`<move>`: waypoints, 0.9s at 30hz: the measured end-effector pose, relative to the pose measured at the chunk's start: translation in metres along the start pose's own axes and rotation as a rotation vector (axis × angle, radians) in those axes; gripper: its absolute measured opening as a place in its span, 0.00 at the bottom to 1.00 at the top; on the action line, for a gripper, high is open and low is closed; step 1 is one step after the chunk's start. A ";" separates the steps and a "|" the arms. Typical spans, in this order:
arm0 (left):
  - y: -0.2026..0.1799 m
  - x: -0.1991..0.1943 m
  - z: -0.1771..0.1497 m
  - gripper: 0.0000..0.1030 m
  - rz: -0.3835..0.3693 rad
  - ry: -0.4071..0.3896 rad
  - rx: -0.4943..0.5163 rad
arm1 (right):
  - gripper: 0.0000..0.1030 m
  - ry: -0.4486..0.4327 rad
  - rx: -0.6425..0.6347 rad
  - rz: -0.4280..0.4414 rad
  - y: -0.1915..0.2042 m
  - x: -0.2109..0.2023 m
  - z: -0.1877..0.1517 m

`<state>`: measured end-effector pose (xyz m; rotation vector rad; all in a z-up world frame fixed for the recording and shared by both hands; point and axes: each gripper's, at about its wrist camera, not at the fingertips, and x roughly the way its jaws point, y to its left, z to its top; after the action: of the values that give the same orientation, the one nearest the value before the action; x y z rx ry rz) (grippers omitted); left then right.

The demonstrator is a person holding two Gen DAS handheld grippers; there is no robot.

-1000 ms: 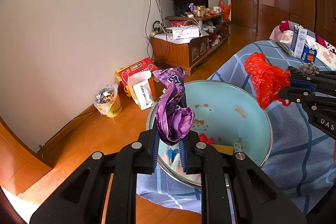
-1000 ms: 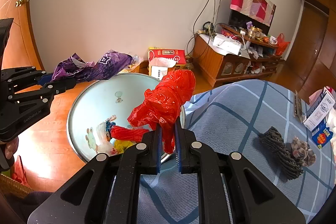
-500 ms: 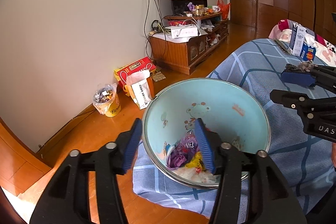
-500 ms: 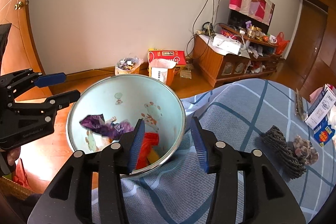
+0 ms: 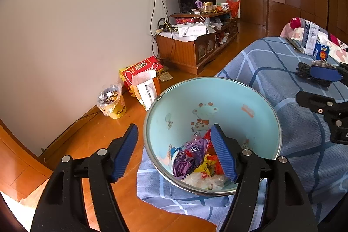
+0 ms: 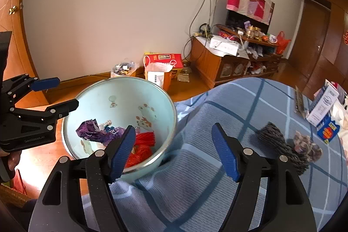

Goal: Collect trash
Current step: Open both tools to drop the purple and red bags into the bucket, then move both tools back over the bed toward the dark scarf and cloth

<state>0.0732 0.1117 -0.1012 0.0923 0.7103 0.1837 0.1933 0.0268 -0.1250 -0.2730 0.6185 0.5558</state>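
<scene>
Basin (image 5: pixel 250 99) sits at the corner of the bed (image 5: pixel 271 62), on the blue checked cover, rim overhanging toward the wooden floor (image 5: pixel 91 134). Trash is inside it, low against the near wall: purple bag (image 5: pixel 189 158), red bag (image 6: pixel 141 145), yellow wrapper (image 5: pixel 203 169), clear plastic (image 5: pixel 202 181).

Left gripper (image 5: pixel 174 153): jaws opening, fingers wide, nothing between the pads; one pad off the basin's edge over the floor, the other over the trash. Right gripper (image 6: pixel 174 152): jaws opening too, fingers wide, no contact; one pad over the basin, the other over the cover.

Left wrist view only: yellow wrapper and clear plastic at the basin bottom; the red bag is mostly hidden behind the pad there. The other gripper shows at the right edge of this view.

Right wrist view only: red bag clear, purple bag spread beside it; dark coiled rope (image 6: pixel 280 145) and a patterned bundle (image 6: pixel 306 145) touching it further in on the bed; a hand (image 6: pixel 13 160) on the other gripper's handle at the left edge.

Both views: small yellow bin (image 5: pixel 112 102) by the wall, red box (image 5: pixel 141 69), white paper bag (image 5: pixel 146 88), wooden cabinet (image 5: pixel 191 51).
</scene>
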 end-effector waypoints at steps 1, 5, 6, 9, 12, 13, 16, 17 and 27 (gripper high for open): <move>-0.003 0.001 0.000 0.66 -0.003 0.003 0.005 | 0.71 0.000 0.001 -0.005 -0.002 -0.002 -0.002; -0.018 0.006 0.000 0.66 -0.030 0.017 0.032 | 0.74 0.004 0.024 -0.043 -0.022 -0.015 -0.016; -0.023 0.007 0.000 0.66 -0.036 0.019 0.042 | 0.74 0.006 0.032 -0.051 -0.027 -0.017 -0.018; -0.042 0.011 0.003 0.67 -0.062 0.026 0.072 | 0.76 0.010 0.072 -0.096 -0.052 -0.030 -0.034; -0.066 0.013 0.008 0.67 -0.084 0.019 0.102 | 0.76 0.028 0.132 -0.161 -0.087 -0.043 -0.056; -0.072 0.013 0.010 0.67 -0.093 0.017 0.108 | 0.76 0.032 0.145 -0.178 -0.096 -0.047 -0.061; -0.099 0.014 0.019 0.67 -0.120 0.000 0.136 | 0.76 0.051 0.210 -0.244 -0.130 -0.058 -0.080; -0.111 0.015 0.024 0.67 -0.137 -0.005 0.147 | 0.76 0.056 0.236 -0.269 -0.142 -0.062 -0.087; -0.199 0.030 0.066 0.68 -0.216 -0.040 0.211 | 0.78 0.074 0.411 -0.448 -0.236 -0.088 -0.127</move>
<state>0.1656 -0.0791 -0.0996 0.2190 0.6929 -0.1004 0.2074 -0.2536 -0.1525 -0.0375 0.7022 -0.0171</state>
